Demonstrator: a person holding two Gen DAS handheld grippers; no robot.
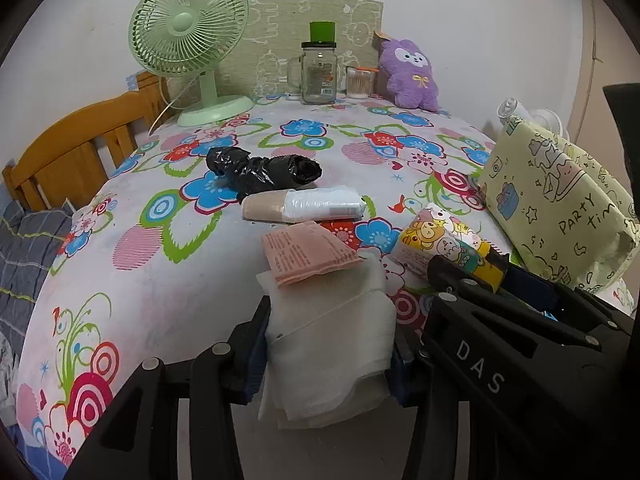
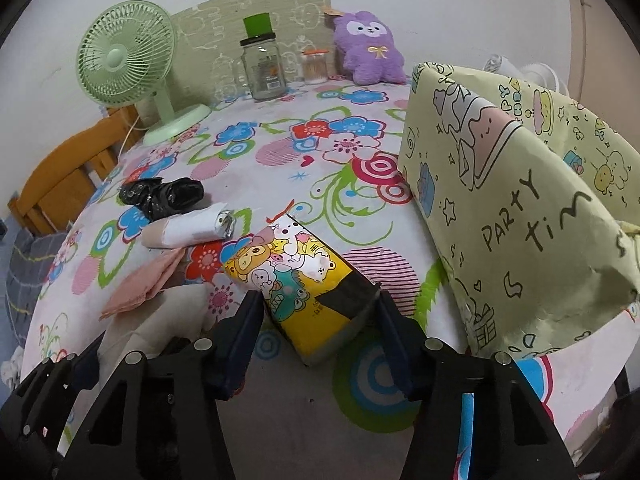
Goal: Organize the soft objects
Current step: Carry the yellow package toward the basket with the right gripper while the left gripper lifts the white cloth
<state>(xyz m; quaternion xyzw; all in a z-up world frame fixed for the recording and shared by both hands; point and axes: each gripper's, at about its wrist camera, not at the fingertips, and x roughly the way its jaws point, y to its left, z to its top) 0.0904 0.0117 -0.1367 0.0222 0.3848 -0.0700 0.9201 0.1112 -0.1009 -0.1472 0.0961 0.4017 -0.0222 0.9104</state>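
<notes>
My left gripper point(image 1: 328, 332) is shut on a white soft foam-like pack point(image 1: 328, 376), held just above the floral cloth point(image 1: 140, 280). A pink packet point(image 1: 308, 256) lies on the pack's far end. My right gripper point(image 2: 318, 296) has its fingers on both sides of a cartoon-printed tissue pack point(image 2: 296, 268), pads against it, while the pack rests on the cloth. In the left wrist view that tissue pack point(image 1: 444, 244) sits at the right, with the right gripper point(image 1: 472, 276) on it. A black plastic roll point(image 1: 264, 172) and a beige-and-white roll point(image 1: 304, 208) lie further back.
A yellow-green "PARTY TIME" paper bag point(image 2: 500, 200) stands open at the right. At the back are a green fan point(image 1: 188, 32), a glass jar point(image 1: 318, 76), a cotton-swab jar point(image 1: 358, 82) and a purple plush point(image 1: 408, 76). A wooden frame point(image 1: 60, 160) borders the left.
</notes>
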